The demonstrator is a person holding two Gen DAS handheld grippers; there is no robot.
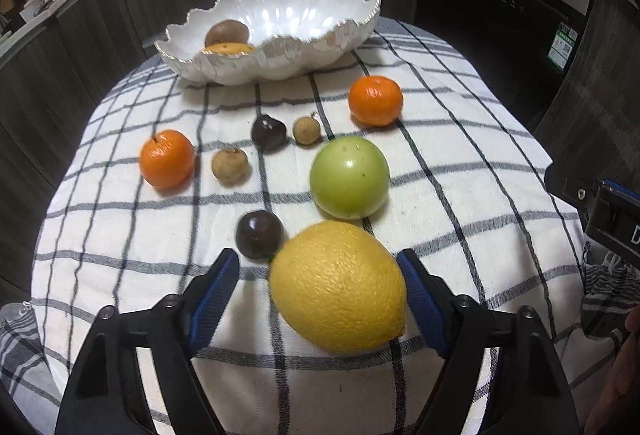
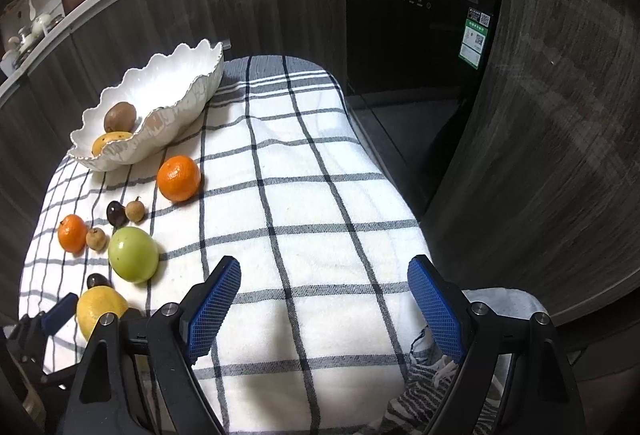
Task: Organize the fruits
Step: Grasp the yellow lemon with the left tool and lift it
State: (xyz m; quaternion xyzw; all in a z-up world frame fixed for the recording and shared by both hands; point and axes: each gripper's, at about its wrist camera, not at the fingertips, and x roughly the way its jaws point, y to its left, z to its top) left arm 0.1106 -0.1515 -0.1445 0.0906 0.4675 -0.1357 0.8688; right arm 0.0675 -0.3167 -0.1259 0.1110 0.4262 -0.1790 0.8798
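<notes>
My left gripper is open with a large yellow lemon between its blue pads; the right pad is close to the lemon, the left pad stands apart. The lemon rests on the checked cloth. Ahead lie a green apple, two dark plums, two tan longans and two oranges. A white scalloped bowl at the back holds a kiwi and an orange-yellow fruit. My right gripper is open and empty over bare cloth, right of the fruits.
The cloth-covered table is small; its edges drop off on all sides. Dark wood cabinets and a black built-in appliance stand behind. A counter with pots runs along the back left. The right gripper's body shows at the right edge of the left wrist view.
</notes>
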